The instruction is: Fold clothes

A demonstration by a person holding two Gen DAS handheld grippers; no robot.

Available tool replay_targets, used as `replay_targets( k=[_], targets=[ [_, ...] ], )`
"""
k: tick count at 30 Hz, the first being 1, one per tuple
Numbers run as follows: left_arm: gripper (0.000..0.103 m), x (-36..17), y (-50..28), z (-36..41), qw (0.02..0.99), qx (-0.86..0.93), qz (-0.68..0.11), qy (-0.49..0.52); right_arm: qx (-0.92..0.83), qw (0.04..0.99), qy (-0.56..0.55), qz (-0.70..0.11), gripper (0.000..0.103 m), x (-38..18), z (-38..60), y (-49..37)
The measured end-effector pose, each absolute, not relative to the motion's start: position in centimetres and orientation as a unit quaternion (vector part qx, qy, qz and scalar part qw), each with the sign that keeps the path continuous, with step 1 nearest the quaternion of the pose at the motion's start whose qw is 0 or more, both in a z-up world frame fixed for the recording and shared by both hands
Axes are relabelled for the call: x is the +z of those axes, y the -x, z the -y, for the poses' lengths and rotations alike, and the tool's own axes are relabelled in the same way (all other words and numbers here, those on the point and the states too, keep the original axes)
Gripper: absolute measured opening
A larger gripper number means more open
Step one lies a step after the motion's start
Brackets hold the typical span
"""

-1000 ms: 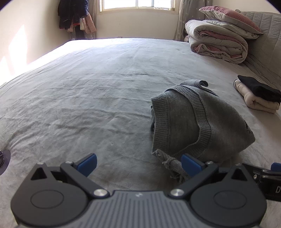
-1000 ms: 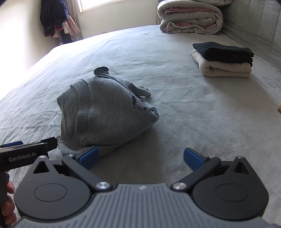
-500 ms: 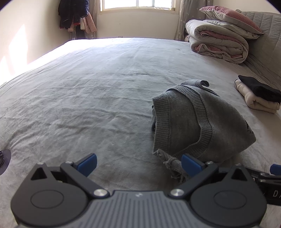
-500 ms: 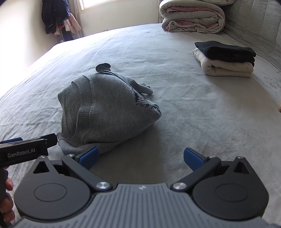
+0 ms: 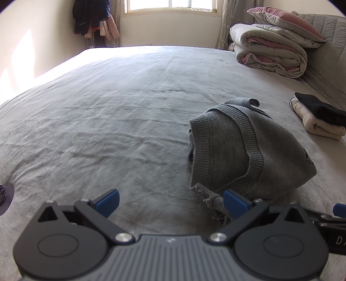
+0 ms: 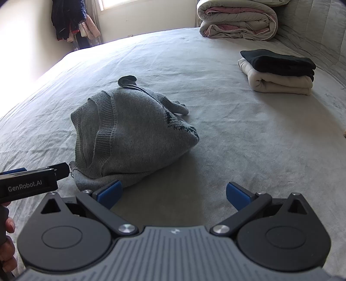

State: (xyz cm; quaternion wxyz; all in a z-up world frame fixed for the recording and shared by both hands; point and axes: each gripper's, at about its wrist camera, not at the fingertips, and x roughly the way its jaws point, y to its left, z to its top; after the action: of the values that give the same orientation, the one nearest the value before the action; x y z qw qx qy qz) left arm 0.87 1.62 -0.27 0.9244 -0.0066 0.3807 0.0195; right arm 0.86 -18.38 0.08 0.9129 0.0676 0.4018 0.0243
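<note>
Both the left tongs and right tongs, jaws apart and empty, are edging slightly closer to the crumpled grey sweater at frame centre, its first fold not yet begun.

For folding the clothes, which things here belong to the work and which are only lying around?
Belonging to the job:
- crumpled grey sweater
- left gripper, open
- right gripper, open
- black garment folded on a folded cream garment

Only lying about:
- rolled duvet
- pillow
- hanging clothes
- bed
</note>
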Motion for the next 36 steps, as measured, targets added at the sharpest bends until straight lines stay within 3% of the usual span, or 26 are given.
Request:
replay_targets(
  k=[36],
  targets=[
    [0.102,-0.58,-1.00,-1.75,0.922,0.025,-0.387,0.002,0.016,0.907,-0.072,-0.415,0.103,-0.44,18.70,-1.25]
  ],
)
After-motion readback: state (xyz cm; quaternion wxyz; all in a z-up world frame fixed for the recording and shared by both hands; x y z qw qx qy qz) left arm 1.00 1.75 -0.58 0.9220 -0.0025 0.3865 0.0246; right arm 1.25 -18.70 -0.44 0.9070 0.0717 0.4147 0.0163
